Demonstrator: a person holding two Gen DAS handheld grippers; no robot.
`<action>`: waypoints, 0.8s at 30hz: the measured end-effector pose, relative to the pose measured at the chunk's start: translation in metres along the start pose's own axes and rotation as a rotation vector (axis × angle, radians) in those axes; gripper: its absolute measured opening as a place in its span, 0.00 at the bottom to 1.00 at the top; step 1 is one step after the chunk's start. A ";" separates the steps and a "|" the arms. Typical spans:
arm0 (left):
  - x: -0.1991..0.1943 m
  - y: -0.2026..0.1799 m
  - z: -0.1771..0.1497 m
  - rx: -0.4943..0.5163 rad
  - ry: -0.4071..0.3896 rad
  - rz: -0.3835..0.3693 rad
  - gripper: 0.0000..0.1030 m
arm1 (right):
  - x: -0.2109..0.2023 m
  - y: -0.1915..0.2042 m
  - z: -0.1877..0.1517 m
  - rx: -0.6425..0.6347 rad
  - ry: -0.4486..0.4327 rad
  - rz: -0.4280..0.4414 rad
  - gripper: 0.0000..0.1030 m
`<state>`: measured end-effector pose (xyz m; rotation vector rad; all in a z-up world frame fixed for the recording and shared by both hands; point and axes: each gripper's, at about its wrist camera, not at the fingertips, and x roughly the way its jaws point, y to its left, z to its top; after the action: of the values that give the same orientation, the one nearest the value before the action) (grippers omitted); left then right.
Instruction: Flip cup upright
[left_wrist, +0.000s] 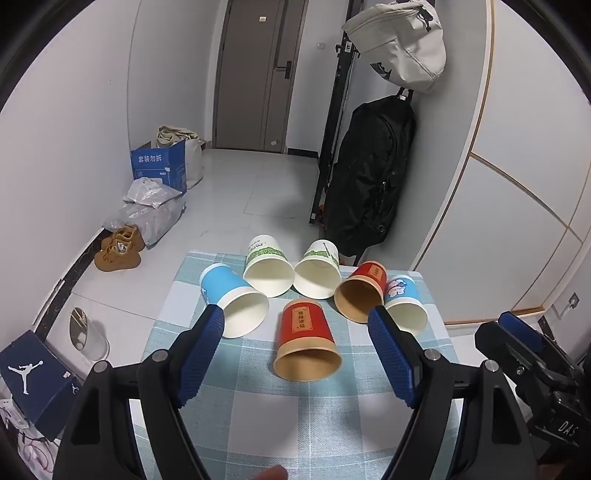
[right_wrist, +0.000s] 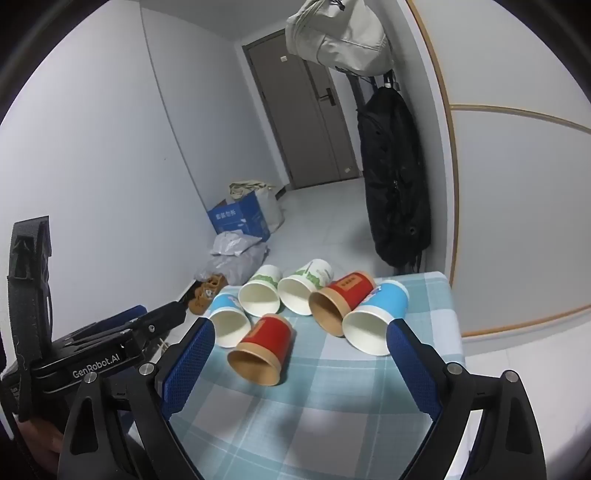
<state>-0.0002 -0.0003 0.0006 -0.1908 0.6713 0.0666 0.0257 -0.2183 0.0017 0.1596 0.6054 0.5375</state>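
Six paper cups lie on their sides on the checked tablecloth (left_wrist: 295, 424), mouths facing the cameras, all showing hollow interiors with nothing inside. The near red cup (left_wrist: 306, 341) has a brown kraft rim and a yellow label with dark characters; it lies alone ahead of the left gripper (left_wrist: 297, 325), between the lines of its two fingers, touched by neither. Beyond it the others form an arc: a blue cup (left_wrist: 231, 301) just past the left fingertip, two white cups with green print (left_wrist: 266, 267) (left_wrist: 319, 271) at the back, a second red cup (left_wrist: 364, 291), and a blue cup with pink print (left_wrist: 404, 302) just past the right fingertip.

The left gripper's jaws are spread wide, gripping nothing. The right gripper (right_wrist: 301, 330) likewise stands with jaws spread wide, the near red cup (right_wrist: 264, 345) ahead between its finger lines, nearer its left finger.

Only the left wrist view shows a dark shoe box with a white jumping figure (left_wrist: 33, 376) to the left of its jaws, and a pale bin (left_wrist: 86, 336). Only the right wrist view shows the left gripper's body lettered "GenRobot.AI".

An open blue carton (left_wrist: 159, 166) stands on the floor beyond; its contents cannot be made out.
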 end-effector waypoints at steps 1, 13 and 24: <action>0.000 0.000 0.000 0.003 -0.004 0.003 0.74 | 0.000 0.000 0.000 -0.002 0.000 0.000 0.92; 0.004 -0.005 -0.002 0.006 0.019 -0.015 0.74 | 0.001 0.001 -0.001 -0.002 -0.002 -0.001 0.92; 0.004 -0.001 -0.001 0.001 0.019 -0.017 0.74 | -0.001 0.001 0.000 0.001 -0.001 -0.001 0.92</action>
<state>0.0021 -0.0011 -0.0025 -0.1965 0.6882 0.0478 0.0247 -0.2181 0.0020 0.1604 0.6044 0.5366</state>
